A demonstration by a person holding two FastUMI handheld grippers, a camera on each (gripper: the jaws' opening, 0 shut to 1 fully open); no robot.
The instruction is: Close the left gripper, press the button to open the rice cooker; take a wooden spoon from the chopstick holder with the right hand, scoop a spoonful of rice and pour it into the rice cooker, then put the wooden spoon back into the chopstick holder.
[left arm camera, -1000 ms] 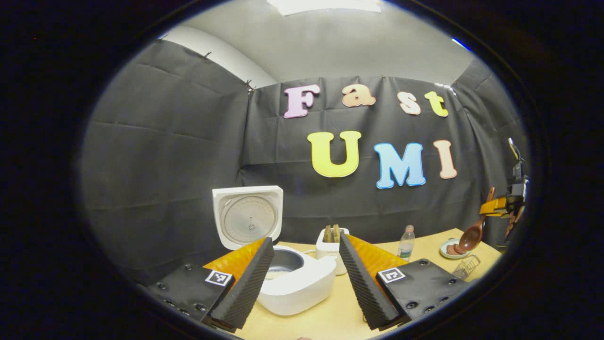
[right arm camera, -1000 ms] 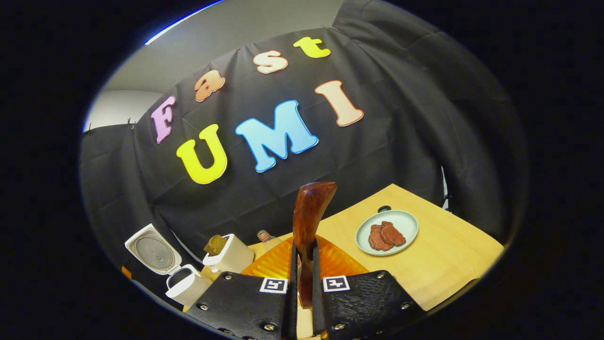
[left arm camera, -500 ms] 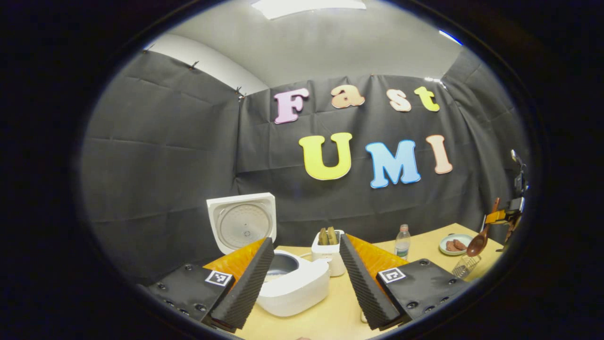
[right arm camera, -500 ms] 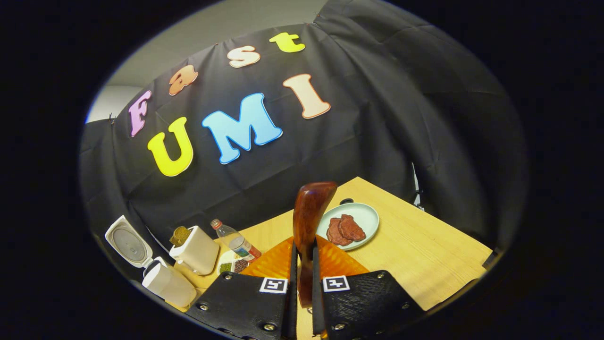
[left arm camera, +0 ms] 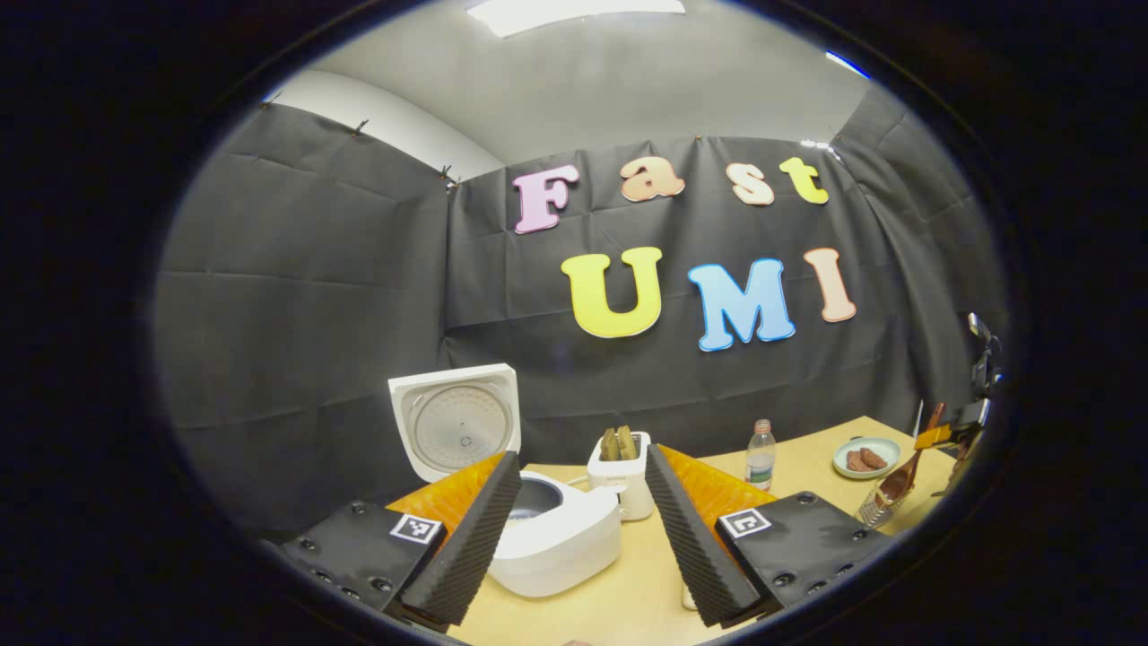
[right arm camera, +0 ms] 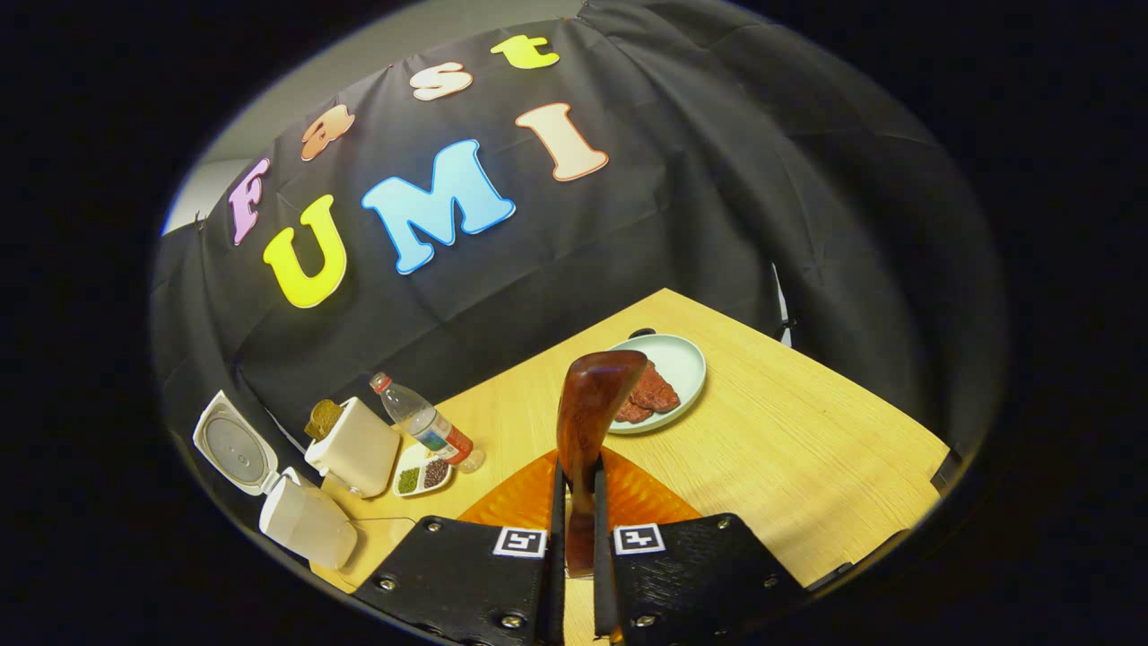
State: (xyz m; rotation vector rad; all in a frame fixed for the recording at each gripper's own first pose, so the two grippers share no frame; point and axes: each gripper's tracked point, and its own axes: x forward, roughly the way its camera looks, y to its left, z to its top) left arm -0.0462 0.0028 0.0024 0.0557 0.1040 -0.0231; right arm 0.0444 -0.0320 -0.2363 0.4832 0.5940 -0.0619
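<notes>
Left gripper view has the left gripper (left arm camera: 583, 529) low over the tabletop (left arm camera: 628, 601) with its fingers spread wide and grasping nothing; between them sits the rice cooker (left arm camera: 556, 538), its lid (left arm camera: 455, 420) standing up at about 11 o'clock from the pot, so the button step looks done. At 3 o'clock, far off, the right gripper (left arm camera: 942, 437) carries the wooden spoon (left arm camera: 897, 484) bowl-down, right at the mouth of a wire chopstick holder (left arm camera: 874, 509); whether the bowl is already inside the wire I cannot tell. Right gripper view shows the right gripper's fingers clenched on the spoon's handle, which rises between them toward 12 o'clock, in front of a plate (right arm camera: 682, 368) of brown food; a bottle (right arm camera: 421, 423), a small dish (right arm camera: 421, 471) of grains, and a white toaster-like box (right arm camera: 359, 446) lie toward 9 o'clock, the cooker beyond them. Whether rice has reached the pot cannot be read from here. Judging by the spoon's place, the scoop and pour seem finished and what remains is seating the spoon in the holder and letting go.
</notes>
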